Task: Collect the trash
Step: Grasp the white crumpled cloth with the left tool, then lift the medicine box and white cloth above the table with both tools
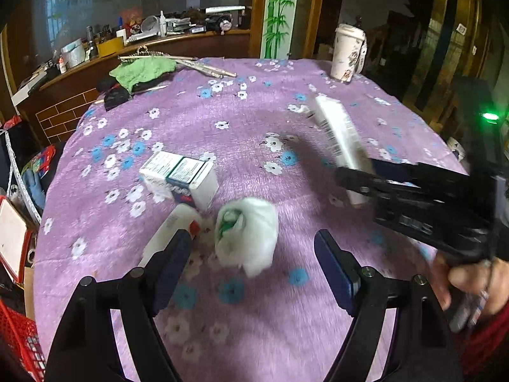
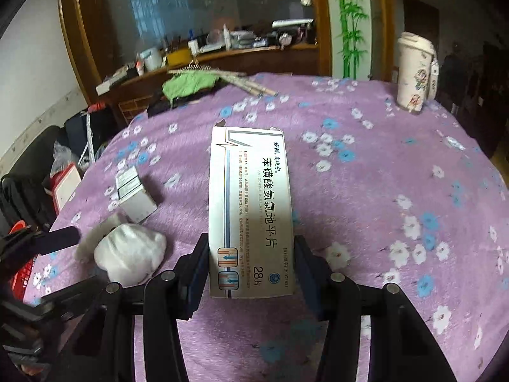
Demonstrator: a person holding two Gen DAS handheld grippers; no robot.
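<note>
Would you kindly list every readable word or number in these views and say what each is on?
"苯磺酸氨氯地平片": medicine box in the right gripper.
"28片": same box, near end.
Box's Latin line, side print and approval number: too blurred.
Small boxes: labels too small.
Cup: flowers only, no text.

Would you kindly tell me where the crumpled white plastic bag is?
The crumpled white plastic bag lies on the purple floral tablecloth, ahead of the open left gripper, beside the white bottle.

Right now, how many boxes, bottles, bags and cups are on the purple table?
Medicine boxes: 3, the long medicine box and a pair of small medicine boxes
White bottle: 1
Crumpled white bag: 1
Flowered cup: 1
Total: 6
</note>
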